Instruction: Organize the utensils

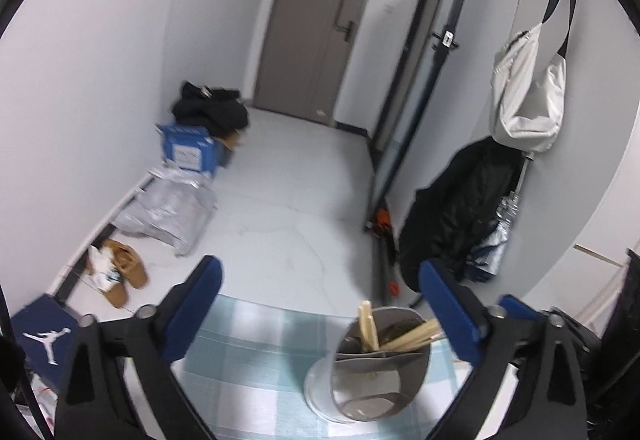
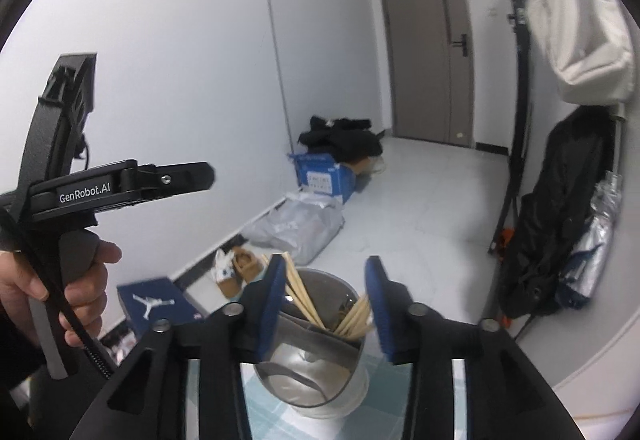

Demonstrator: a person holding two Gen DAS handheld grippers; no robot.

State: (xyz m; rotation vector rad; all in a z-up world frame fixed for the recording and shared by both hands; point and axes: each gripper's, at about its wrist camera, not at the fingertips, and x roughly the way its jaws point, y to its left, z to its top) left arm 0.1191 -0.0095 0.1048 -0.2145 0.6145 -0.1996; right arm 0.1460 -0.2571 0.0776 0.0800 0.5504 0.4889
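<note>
A grey utensil holder (image 1: 380, 364) with inner dividers stands on a blue-and-white checked cloth (image 1: 256, 352). Several wooden chopsticks (image 1: 412, 332) lean in its far compartment. My left gripper (image 1: 320, 304) is open and empty, raised above the cloth, with the holder near its right finger. In the right wrist view the holder (image 2: 312, 364) sits directly under my right gripper (image 2: 326, 304), which is open and empty, its blue pads straddling the chopsticks (image 2: 304, 300). The left gripper's body (image 2: 100, 188) shows at the left, held in a hand.
Beyond the table edge lies a white tiled floor with a Jordan shoebox (image 1: 44, 336), brown slippers (image 1: 124, 272), a grey plastic bag (image 1: 168, 212) and a blue box (image 1: 192, 152). A black coat (image 1: 460, 216) and white bag (image 1: 528, 96) hang at the right.
</note>
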